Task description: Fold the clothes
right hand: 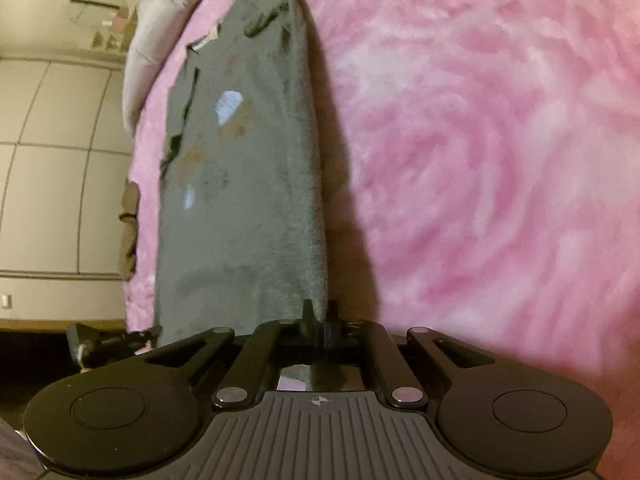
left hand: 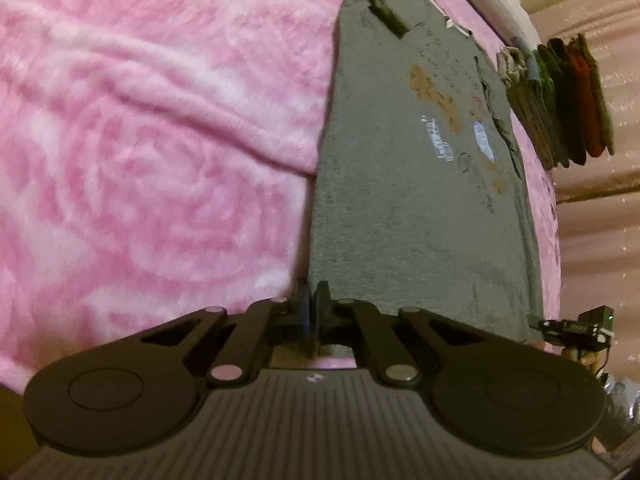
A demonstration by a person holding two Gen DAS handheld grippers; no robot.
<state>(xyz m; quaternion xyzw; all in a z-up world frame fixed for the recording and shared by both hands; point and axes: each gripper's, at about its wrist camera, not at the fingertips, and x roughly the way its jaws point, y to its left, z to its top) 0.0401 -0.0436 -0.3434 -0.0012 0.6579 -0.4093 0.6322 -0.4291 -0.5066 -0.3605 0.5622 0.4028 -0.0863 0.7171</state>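
The grey T-shirt, light, limp and already folded into a long strip on the pink blanket, is pinched at its near hem corners by the left hand-held gripper and right hand-held gripper, likely the best holds for doubling it over.

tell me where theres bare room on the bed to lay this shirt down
The pink blanket is open along the grey shirt's long edge, away from the stack. The other side is crowded: the stack of folded clothes sits by the bed's edge.
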